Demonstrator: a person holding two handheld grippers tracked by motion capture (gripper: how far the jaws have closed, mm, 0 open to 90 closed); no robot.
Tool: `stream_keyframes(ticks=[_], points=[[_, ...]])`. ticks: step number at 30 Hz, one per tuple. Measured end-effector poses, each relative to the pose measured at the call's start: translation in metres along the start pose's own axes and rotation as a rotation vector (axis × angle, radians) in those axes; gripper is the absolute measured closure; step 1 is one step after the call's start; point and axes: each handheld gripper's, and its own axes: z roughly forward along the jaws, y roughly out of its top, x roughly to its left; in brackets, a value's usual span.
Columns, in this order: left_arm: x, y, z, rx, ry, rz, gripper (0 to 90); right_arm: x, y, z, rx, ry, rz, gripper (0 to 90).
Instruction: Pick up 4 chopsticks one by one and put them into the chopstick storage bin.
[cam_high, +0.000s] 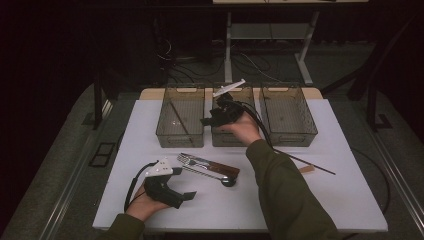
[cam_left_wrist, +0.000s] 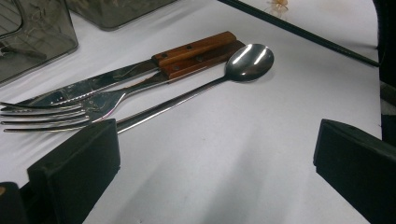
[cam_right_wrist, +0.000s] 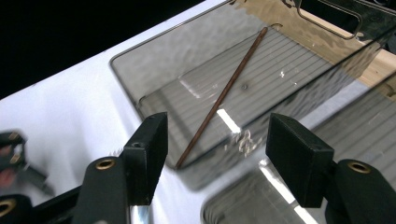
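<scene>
Your left claw (cam_high: 186, 196) sits nearest the camera, jaws wide apart, nothing in them. The fork (cam_left_wrist: 60, 112), knife (cam_left_wrist: 140, 70) and spoon (cam_left_wrist: 250, 60) lie just past it, at about one o'clock. Your right claw (cam_high: 206, 120) hangs open and empty over the bins. One chopstick (cam_right_wrist: 219, 98) lies in the left bin (cam_high: 181, 136); another (cam_high: 305, 162) lies at three o'clock. The spoon touches the fork, so a low grab may drag both.

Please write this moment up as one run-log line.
left hand-held gripper: open, beside fork | right hand-held gripper: open, nothing held, above bins | left bin: one chopstick | table: knife, spoon, chopstick
</scene>
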Motion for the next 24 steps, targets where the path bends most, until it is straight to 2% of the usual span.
stream_keyframes(ticks=[6,13,17,24], points=[[0.0,-0.001,0.0,-0.007,0.0,-0.007,0.0,-0.003,-0.02,-0.026,-0.04,0.025,-0.009,39.0],[0.001,-0.002,-0.001,-0.011,0.004,-0.005,0.0,-0.003,-0.043,-0.054,-0.085,0.034,-0.023,38.0],[0.002,-0.002,-0.001,-0.009,0.007,-0.003,0.0,-0.004,-0.057,-0.069,-0.112,0.028,-0.025,37.8],[0.002,-0.002,-0.001,-0.008,0.007,-0.002,0.0,-0.01,-0.084,-0.095,-0.127,0.011,-0.016,39.6]])
